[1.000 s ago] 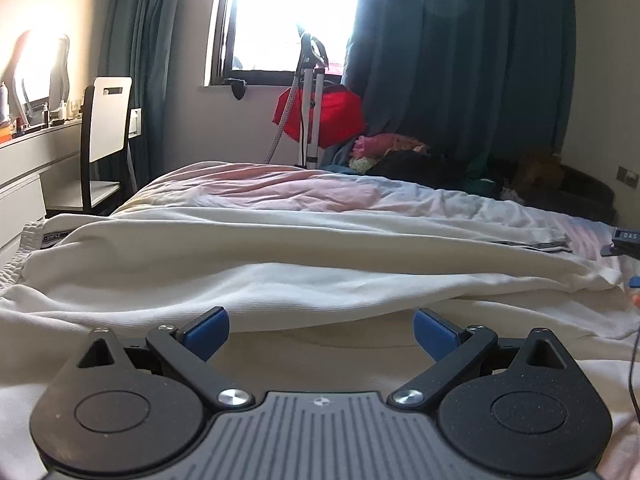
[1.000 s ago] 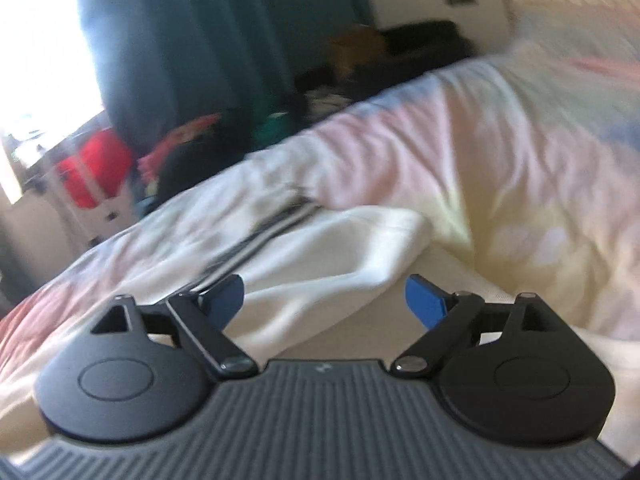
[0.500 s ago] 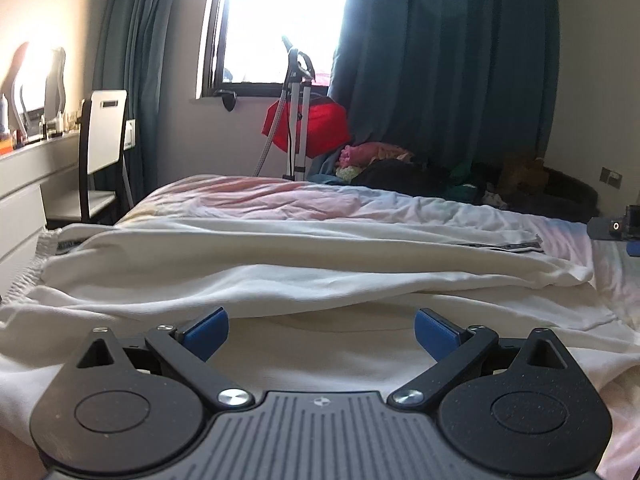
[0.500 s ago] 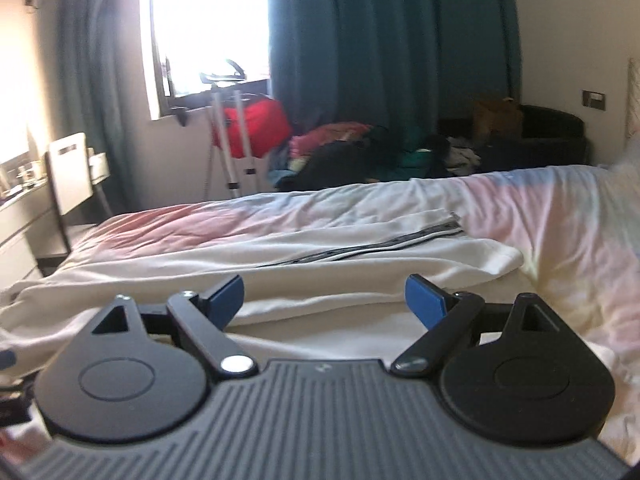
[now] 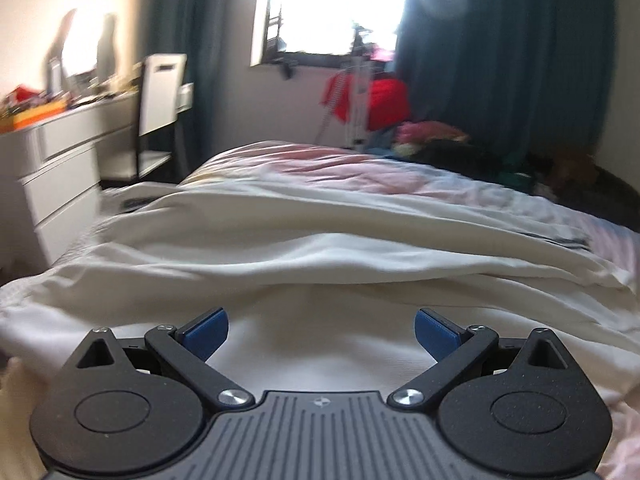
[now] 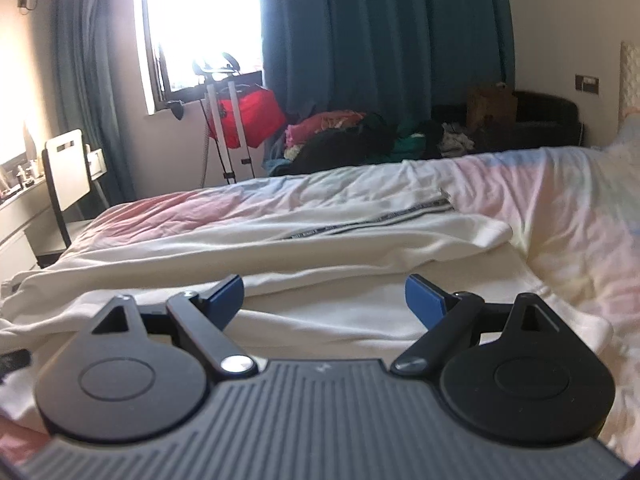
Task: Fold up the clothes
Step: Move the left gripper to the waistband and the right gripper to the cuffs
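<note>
A cream-white garment point(image 5: 320, 248) lies spread across the bed in long folds, with a dark striped trim point(image 6: 372, 226) along its far edge. My left gripper point(image 5: 321, 326) hovers low over the garment's near part, open, nothing between its blue pads point(image 5: 206, 326). My right gripper point(image 6: 324, 296) also stands open just above the same garment point(image 6: 320, 256), its blue pads point(image 6: 424, 300) apart and bare. The garment's right end point(image 6: 492, 232) is folded over on itself.
The bed carries a pink and pale pastel cover point(image 6: 560, 208). A white dresser point(image 5: 60, 160) and chair point(image 5: 160, 92) stand at the left. Beyond the bed are a red bag on a stand point(image 6: 248, 116), a pile of clothes point(image 6: 360, 136) and dark teal curtains point(image 6: 380, 32).
The left wrist view has swung left and blurred, bringing the dresser into sight. The right gripper's view has steadied and sits slightly nearer the garment. Both grippers stayed open.
</note>
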A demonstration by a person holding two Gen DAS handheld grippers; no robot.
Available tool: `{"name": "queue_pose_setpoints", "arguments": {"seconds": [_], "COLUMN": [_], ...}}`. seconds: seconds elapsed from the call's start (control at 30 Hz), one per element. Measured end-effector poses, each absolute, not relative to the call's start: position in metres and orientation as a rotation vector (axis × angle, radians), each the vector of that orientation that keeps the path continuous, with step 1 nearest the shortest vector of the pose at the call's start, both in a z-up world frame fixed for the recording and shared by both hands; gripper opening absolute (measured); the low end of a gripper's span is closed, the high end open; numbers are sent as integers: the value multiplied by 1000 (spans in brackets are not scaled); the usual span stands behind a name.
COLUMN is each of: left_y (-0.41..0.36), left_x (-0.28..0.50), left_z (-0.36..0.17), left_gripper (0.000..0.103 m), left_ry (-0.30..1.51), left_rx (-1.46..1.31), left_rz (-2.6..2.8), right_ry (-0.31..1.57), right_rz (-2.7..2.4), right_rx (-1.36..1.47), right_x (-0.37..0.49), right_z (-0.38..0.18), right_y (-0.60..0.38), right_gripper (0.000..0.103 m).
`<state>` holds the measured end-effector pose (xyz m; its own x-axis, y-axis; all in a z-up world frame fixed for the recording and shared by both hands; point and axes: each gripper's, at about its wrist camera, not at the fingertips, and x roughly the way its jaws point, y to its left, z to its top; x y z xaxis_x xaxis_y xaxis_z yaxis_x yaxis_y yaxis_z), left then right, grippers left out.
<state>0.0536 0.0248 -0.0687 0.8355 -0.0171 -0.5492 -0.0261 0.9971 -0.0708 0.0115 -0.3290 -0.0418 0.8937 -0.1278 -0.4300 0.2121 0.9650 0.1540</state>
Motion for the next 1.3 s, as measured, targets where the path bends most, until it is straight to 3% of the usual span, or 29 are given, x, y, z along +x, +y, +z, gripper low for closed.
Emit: {"name": "queue_pose_setpoints", "arguments": {"seconds": [0.2, 0.43, 0.77, 1.23, 1.3], "left_y": [95, 196, 242, 282, 283], "left_x": [59, 66, 34, 20, 21], "left_z": [-58, -65, -88, -117, -117], "left_gripper": [101, 101, 101, 98, 91], "left_ry": [700, 832, 795, 718, 692], "left_rx": [-184, -574, -888, -1227, -1243], "left_rz": [183, 357, 370, 334, 314], "right_ry": [470, 475, 429, 495, 501], "right_rz": [-206, -237, -418, -691, -702], "right_rx": [244, 315, 582, 875, 916], "right_x": [13, 11, -15, -30, -31], "right_z": [-49, -50, -65, -136, -141], "right_y": [-339, -356, -434, -511, -513], "right_gripper": [89, 89, 89, 89, 89]}}
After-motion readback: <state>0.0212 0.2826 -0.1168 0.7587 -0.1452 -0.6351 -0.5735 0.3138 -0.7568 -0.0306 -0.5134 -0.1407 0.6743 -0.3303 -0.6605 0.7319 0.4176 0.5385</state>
